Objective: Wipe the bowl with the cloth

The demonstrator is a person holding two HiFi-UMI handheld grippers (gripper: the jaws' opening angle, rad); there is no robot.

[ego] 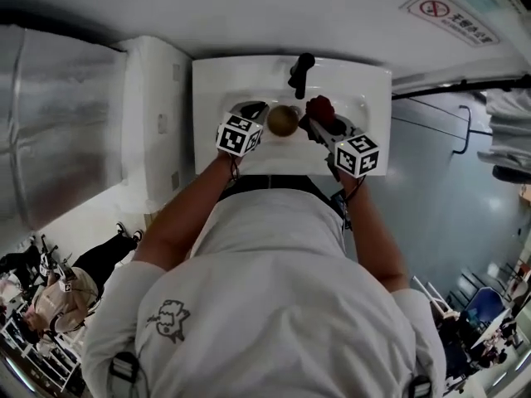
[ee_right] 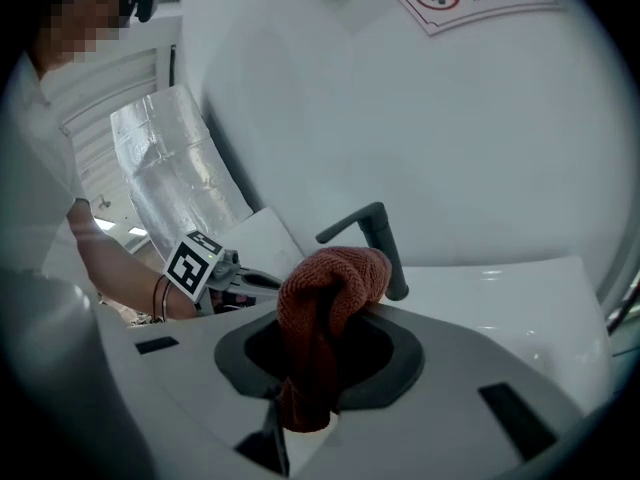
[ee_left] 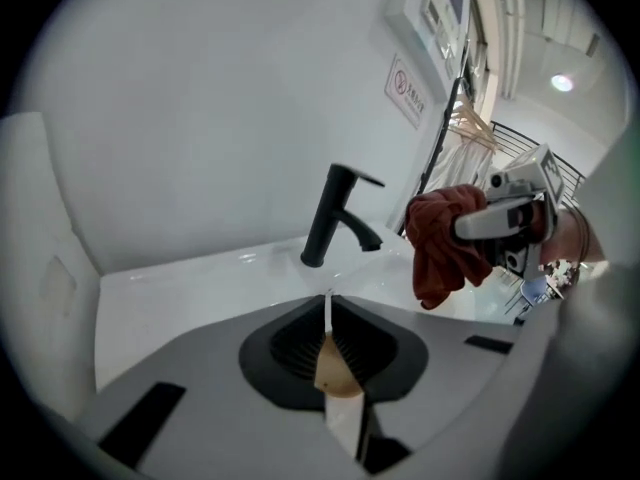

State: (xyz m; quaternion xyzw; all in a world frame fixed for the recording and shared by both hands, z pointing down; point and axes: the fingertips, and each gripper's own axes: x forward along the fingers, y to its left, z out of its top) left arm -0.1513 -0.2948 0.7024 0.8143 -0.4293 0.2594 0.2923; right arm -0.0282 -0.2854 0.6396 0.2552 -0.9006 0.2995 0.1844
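Observation:
A small tan bowl (ego: pixel 283 120) is held over the white sink (ego: pixel 217 86), in front of the black faucet (ego: pixel 300 71). My left gripper (ego: pixel 264 116) is shut on its rim; in the left gripper view the thin tan edge (ee_left: pixel 338 373) sits pinched between the jaws. My right gripper (ego: pixel 320 126) is shut on a dark red cloth (ego: pixel 320 106), which bunches up above the jaws (ee_right: pixel 330 298). In the left gripper view the cloth (ee_left: pixel 445 243) hangs from the right gripper (ee_left: pixel 505 218), just right of the bowl and apart from it.
The faucet (ee_left: pixel 335 213) stands at the back of the sink against a white wall with a no-smoking sign (ego: pixel 455 15). A white cabinet (ego: pixel 158 114) and a foil-wrapped duct (ego: pixel 50 114) lie left. Clothes hangers (ee_left: pixel 470 123) are on the right.

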